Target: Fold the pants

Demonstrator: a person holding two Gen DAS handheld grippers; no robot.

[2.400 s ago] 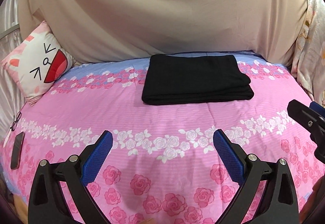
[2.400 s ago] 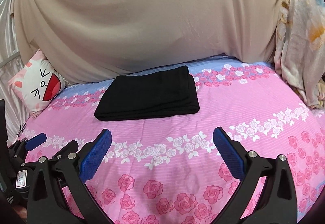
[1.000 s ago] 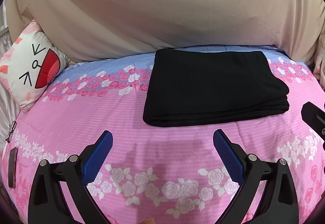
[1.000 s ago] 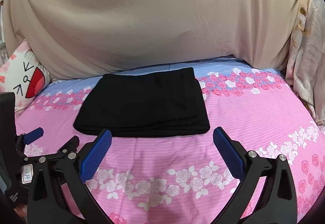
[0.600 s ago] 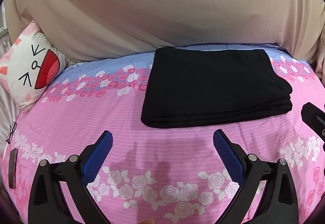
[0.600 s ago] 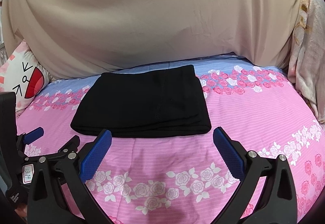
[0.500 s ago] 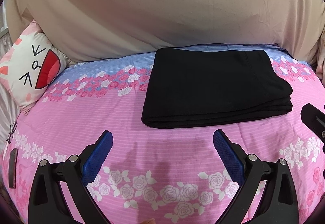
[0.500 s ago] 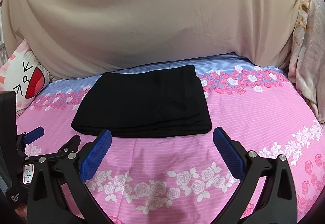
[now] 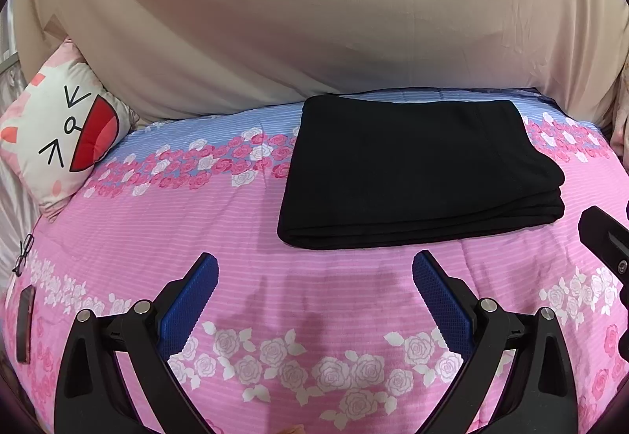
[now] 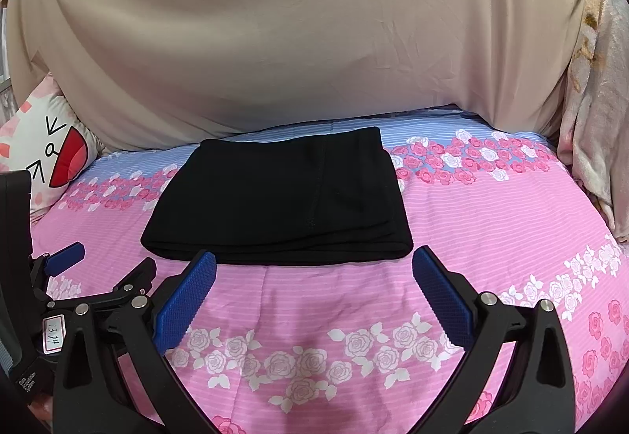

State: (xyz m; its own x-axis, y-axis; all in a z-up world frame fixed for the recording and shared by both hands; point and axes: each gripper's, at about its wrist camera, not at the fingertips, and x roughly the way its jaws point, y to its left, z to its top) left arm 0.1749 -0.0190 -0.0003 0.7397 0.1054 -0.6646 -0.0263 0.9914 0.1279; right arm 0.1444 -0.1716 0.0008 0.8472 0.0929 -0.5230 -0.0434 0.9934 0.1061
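Note:
The black pants [image 9: 416, 170] lie folded into a flat rectangle on the pink rose bedspread [image 9: 314, 316], toward the far side of the bed. They also show in the right wrist view [image 10: 283, 198]. My left gripper [image 9: 314, 276] is open and empty, a short way in front of the pants' near edge. My right gripper [image 10: 314, 273] is open and empty, its fingertips just short of the near edge. The left gripper [image 10: 102, 276] shows at the left in the right wrist view.
A cat-face pillow [image 9: 59, 135] leans at the far left. A beige sheet [image 9: 314, 21] hangs behind the bed. A floral cloth [image 10: 593, 100] hangs at the right. Glasses [image 9: 23, 261] and a dark phone [image 9: 23, 324] lie at the left edge.
Both grippers moved forward toward the folded pants over the last seconds and have held nearly still since. Both stayed open. The pants have not moved.

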